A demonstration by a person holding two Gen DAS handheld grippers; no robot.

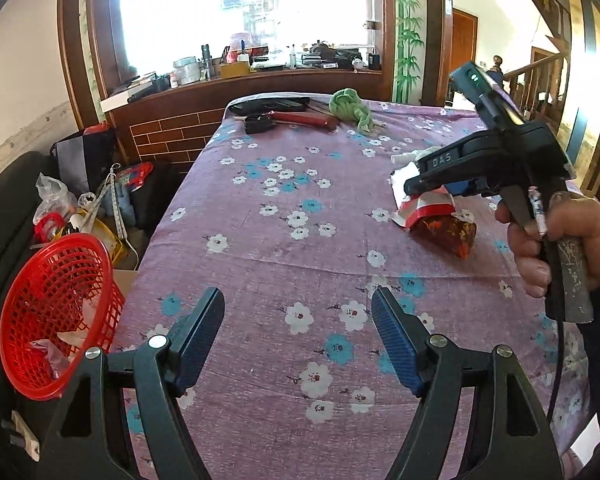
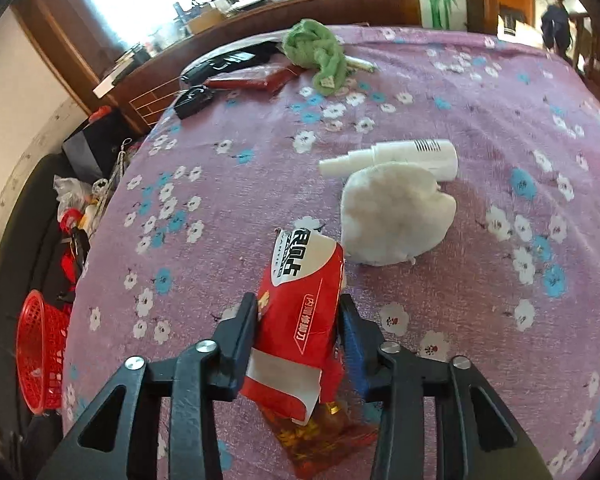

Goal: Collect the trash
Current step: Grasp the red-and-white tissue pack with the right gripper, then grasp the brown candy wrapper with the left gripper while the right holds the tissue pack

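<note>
Right wrist view, nearest first: the right gripper (image 2: 298, 314) has its two fingers pressed against the sides of a red and white wrapper (image 2: 300, 320), clamped on it just above the purple flowered tablecloth (image 2: 500, 120); a darker red packet (image 2: 320, 440) lies under it; beyond sit a crumpled white tissue (image 2: 392, 216), then a white spray bottle (image 2: 404, 156), and at the far edge a green cloth (image 2: 316, 56). Left wrist view: the left gripper (image 1: 298, 312) hovers over the cloth with fingers wide apart, holding nothing; a red mesh basket (image 1: 56, 312) with scraps inside stands off the table's left edge.
</note>
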